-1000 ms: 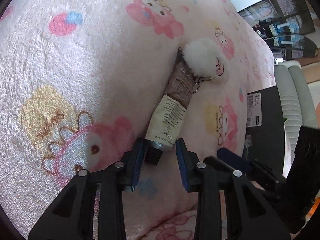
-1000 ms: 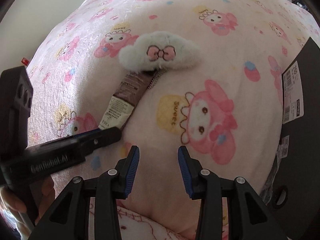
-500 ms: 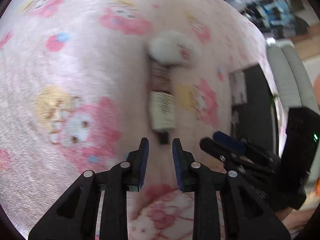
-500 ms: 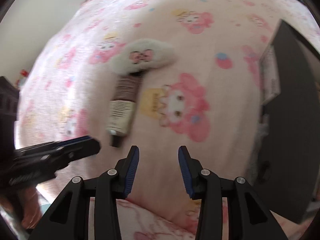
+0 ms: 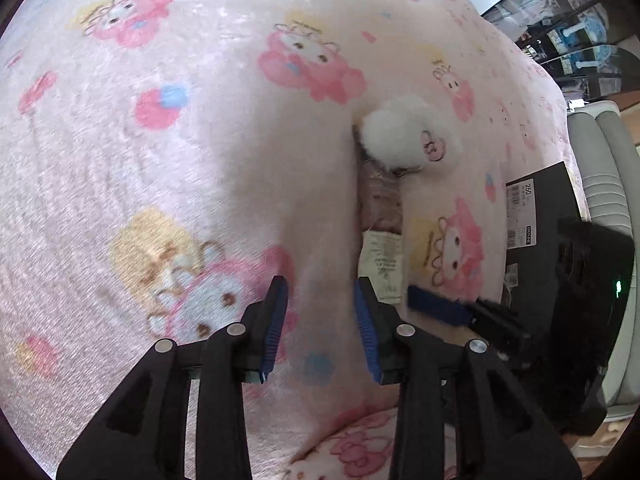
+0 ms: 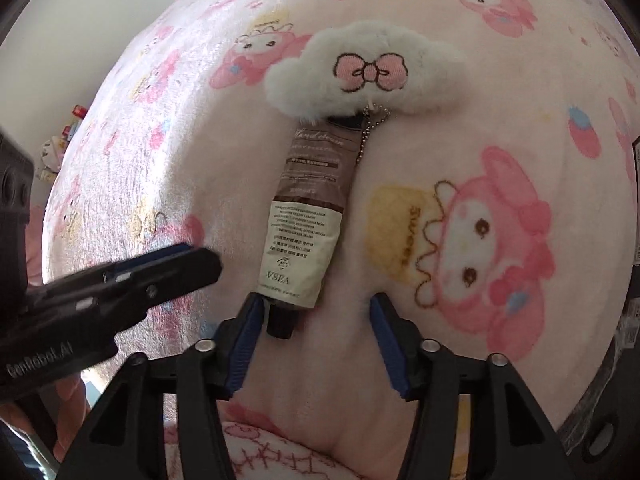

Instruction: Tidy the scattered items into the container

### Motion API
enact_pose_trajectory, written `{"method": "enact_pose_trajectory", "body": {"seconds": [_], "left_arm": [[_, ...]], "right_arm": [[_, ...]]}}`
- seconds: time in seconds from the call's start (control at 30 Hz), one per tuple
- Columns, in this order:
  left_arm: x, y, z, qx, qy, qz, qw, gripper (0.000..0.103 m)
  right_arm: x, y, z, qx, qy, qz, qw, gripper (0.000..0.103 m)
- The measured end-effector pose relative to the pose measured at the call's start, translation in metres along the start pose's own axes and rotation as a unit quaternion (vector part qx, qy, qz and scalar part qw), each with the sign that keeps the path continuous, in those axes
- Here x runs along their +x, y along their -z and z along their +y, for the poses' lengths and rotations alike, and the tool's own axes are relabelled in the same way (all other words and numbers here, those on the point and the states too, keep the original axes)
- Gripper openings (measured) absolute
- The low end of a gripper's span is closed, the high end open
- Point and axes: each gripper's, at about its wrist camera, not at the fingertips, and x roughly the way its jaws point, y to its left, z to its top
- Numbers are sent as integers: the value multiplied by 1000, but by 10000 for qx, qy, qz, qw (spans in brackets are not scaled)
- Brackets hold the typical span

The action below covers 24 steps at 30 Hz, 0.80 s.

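Observation:
A brown and cream hand cream tube (image 6: 310, 216) lies on the pink cartoon blanket (image 6: 460, 184), its black cap toward me. A white fluffy cloud keychain (image 6: 366, 74) with a pink bow rests on the tube's far end. My right gripper (image 6: 316, 340) is open, low over the blanket, with the tube's cap just inside its left finger. My left gripper (image 5: 320, 320) is open and empty, just left of the tube (image 5: 382, 256); it also shows in the right wrist view (image 6: 132, 280). The keychain shows in the left wrist view (image 5: 404, 136).
A black box with a white label (image 5: 536, 216) stands at the blanket's right edge, also at the right rim of the right wrist view (image 6: 636, 200). A grey-white chair (image 5: 600, 160) is beyond it. A plain wall is at the far left.
The left gripper, around the tube's cap a second ago, drew back and shifted left and is open. The right gripper moved in close, its open fingers now at the tube's cap.

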Motion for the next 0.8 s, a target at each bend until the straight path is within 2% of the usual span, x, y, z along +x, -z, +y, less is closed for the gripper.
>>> {"method": "enact_pose_trajectory", "body": {"seconds": [0.1,0.17,0.23,0.3,0.37,0.4,0.47,0.53,0.57,0.6,0.67,0.73,0.8], "left_arm": [[9,-6,-14,107,291,117,9995,35],[16,-12,-16,217,601,325,9974,39],[32,-15,-24,252,552,606,9963,39],[33,-15,-33,411,615,619,9953,39],[27,-15,-35,441,846,555,9939,41],[27,-17,-34,398,961,535,9931,42],[28,-25,-28,241,1030,498,9931,44],[34,-36,-24,104,887,463,9949,44],[37,-43,-20,3,853,425,9954,44],[39,-47,-20,-56,853,394,9956,44],[39,-57,-12,-233,890,274,9954,44],[40,-68,-1,-452,956,156,9943,44],[41,-76,7,-717,968,-7,9927,39]], "right_arm": [[-8,3,-5,121,-15,-109,9999,17],[-18,7,-11,285,96,-232,9993,14],[-33,12,-21,496,490,-447,9966,13],[-46,14,-29,666,776,-629,9928,14],[-63,16,-35,856,1140,-930,9854,14],[-71,18,-37,939,1120,-1073,9834,14],[-77,20,-37,1063,674,-1109,9858,14],[-72,22,-36,1081,276,-882,9898,21],[-64,21,-34,1027,141,-713,9921,28],[-56,20,-33,997,125,-557,9934,34],[-41,17,-31,967,294,-318,9944,34],[-34,12,-33,1028,237,-325,9939,34],[-30,7,-33,1069,164,-343,9935,33]]}}
